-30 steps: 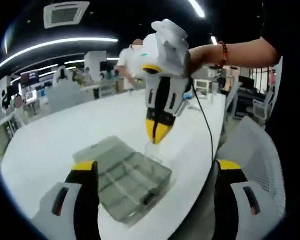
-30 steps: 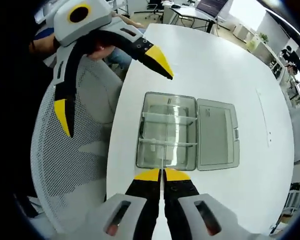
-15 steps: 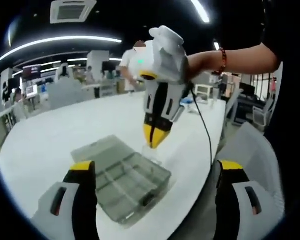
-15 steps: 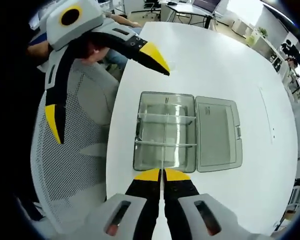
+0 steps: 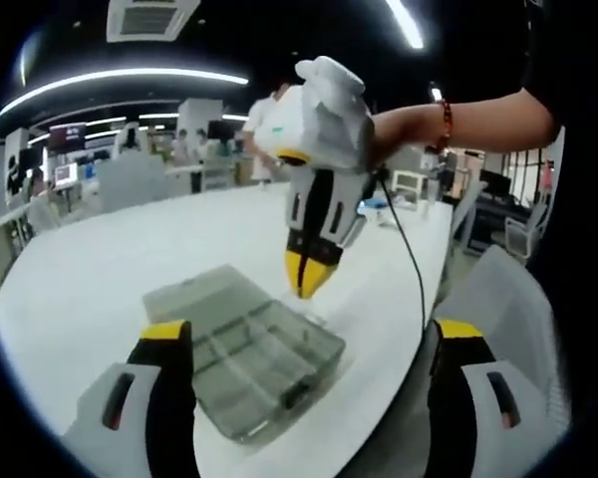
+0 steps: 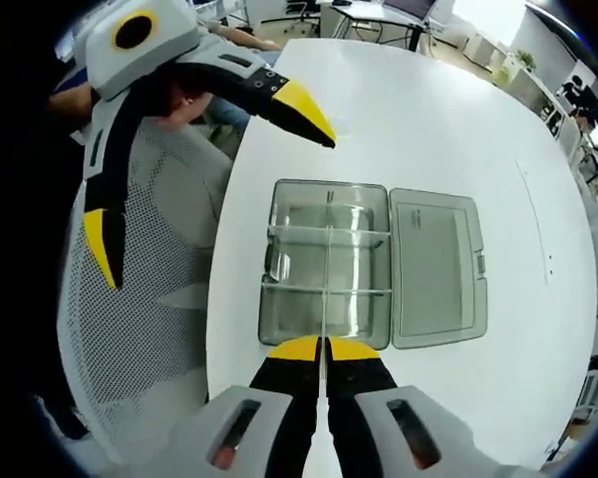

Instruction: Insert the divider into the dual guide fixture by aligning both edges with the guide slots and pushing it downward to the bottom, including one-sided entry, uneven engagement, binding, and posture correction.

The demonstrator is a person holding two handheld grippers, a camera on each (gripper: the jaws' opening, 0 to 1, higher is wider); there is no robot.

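A clear plastic compartment box [image 6: 329, 261] lies on the white table [image 6: 429, 119], its lid [image 6: 435, 267] folded open to the right. My right gripper [image 6: 323, 349] hangs straight above the box's near wall, shut on a thin clear divider [image 6: 324, 317] seen edge-on. In the left gripper view the right gripper [image 5: 305, 283] points down over the box [image 5: 241, 358], with the divider [image 5: 314, 311] faint below its tips, just above the rim. My left gripper [image 5: 314, 334] is open with nothing between its jaws. It also shows as the left gripper [image 6: 199, 174], beside the box's far-left corner.
A white mesh chair [image 6: 145, 299] stands against the table's edge beside the box. A black cable [image 5: 411, 249] trails from the right gripper over the table. Desks and people [image 5: 269, 119] are far behind. Bare white tabletop [image 5: 100, 269] lies beyond the box.
The right gripper has sunk a little toward the box with the divider still in it. The left gripper stays open, its view swung slightly.
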